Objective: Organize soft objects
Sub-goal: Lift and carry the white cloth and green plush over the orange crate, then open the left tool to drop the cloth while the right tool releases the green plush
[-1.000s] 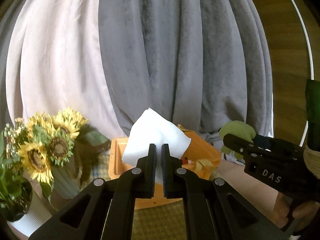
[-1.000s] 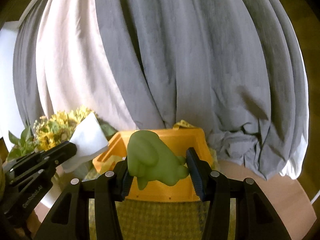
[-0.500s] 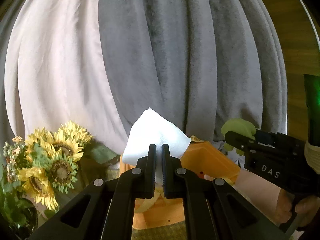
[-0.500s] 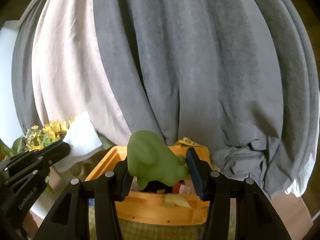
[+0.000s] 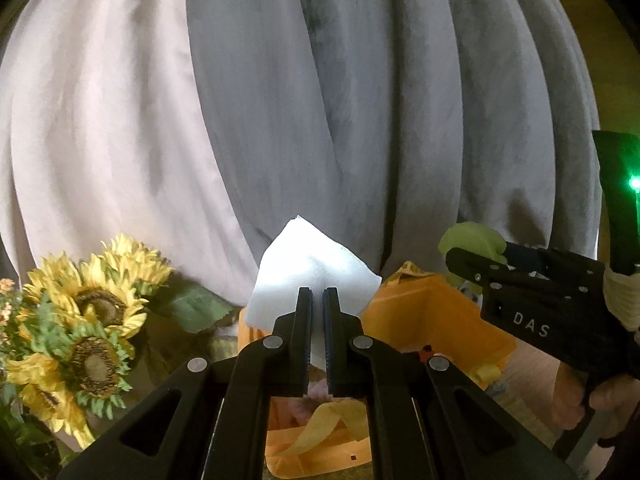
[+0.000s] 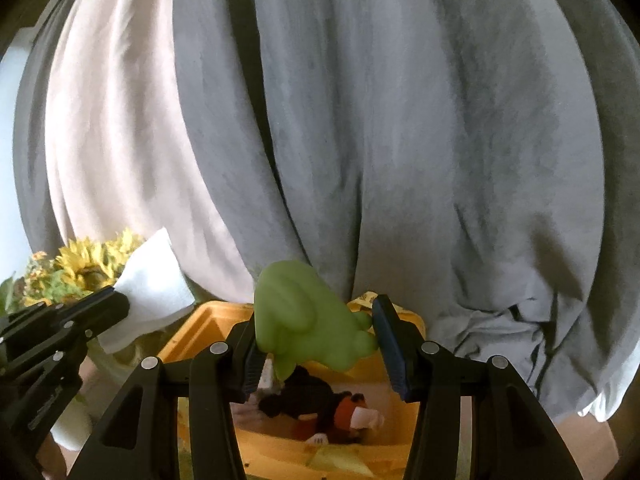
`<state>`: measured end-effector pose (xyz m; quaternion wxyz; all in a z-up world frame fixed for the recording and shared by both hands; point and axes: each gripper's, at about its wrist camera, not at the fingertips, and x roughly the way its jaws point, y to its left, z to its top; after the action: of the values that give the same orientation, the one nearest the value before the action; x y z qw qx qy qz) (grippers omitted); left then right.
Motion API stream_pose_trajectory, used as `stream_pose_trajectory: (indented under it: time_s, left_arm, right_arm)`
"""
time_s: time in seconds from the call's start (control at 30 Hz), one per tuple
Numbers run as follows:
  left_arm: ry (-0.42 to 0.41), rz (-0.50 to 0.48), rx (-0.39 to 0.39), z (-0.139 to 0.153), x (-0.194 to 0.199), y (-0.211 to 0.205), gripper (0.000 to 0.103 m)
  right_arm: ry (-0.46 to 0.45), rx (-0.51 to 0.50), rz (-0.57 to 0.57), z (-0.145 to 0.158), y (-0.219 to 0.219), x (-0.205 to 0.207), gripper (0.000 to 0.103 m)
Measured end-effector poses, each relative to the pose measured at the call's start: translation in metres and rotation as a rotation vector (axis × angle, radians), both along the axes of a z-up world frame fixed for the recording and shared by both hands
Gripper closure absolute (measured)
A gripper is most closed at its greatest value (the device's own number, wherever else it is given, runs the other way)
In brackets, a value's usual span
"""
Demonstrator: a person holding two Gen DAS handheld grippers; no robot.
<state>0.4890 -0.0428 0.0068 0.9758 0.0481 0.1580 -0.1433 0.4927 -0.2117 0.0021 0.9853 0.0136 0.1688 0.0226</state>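
Observation:
My left gripper (image 5: 317,293) is shut on a folded white cloth (image 5: 308,276) and holds it above the orange bin (image 5: 432,320). The cloth also shows in the right wrist view (image 6: 152,292). My right gripper (image 6: 316,332) is shut on a soft green toy (image 6: 304,320) and holds it over the same orange bin (image 6: 200,332). The green toy shows at the right of the left wrist view (image 5: 472,240). A dark plush toy (image 6: 320,408) with an orange and white part lies inside the bin, with yellow fabric (image 5: 320,424) beside it.
A bunch of sunflowers (image 5: 84,332) stands left of the bin. Grey and pale curtains (image 6: 360,140) hang close behind. A woven green mat (image 6: 184,464) lies under the bin. A hand (image 5: 600,396) holds the right gripper body (image 5: 536,300).
Both grippers have moved forward and over the bin, so its inside with the dark plush toy now shows. Each keeps its hold.

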Motion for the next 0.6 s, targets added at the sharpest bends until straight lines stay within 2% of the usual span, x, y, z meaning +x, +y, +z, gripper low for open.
stream_pose_trajectory:
  time_s: [0.3, 0.6]
  left_arm:
    - [0.109, -0.019, 0.041, -0.027, 0.038, -0.013, 0.096]
    - [0.219, -0.035, 0.094, -0.051, 0.068, -0.021, 0.095]
  right_arm:
    - [0.127, 0.005, -0.006, -0.027, -0.009, 0.045, 0.052]
    - [0.303, 0.029, -0.009, -0.059, -0.017, 0.083, 0.052]
